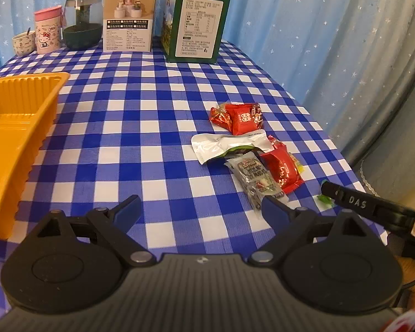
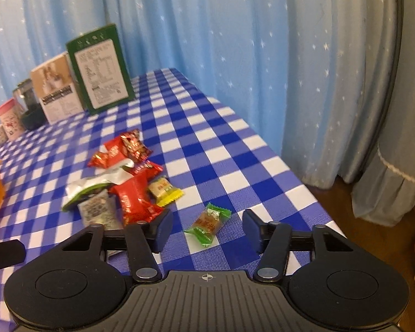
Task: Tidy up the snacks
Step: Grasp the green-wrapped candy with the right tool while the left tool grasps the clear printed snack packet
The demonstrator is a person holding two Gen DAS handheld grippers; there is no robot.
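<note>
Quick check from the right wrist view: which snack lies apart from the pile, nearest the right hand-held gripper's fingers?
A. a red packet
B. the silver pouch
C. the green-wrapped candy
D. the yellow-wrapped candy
C: the green-wrapped candy lies alone on the checked cloth between the open fingers of the right hand-held gripper, untouched.

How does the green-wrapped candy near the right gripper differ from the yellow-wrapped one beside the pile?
The green-wrapped candy lies alone on the checked cloth, between the open jaws of the right gripper; the yellow-wrapped candy lies farther off, against the red packets at the pile's edge. The green one shows an orange-brown middle, the yellow one a pale beige middle. Both are small sweets with crimped wrapper ends, lying flat.
</note>
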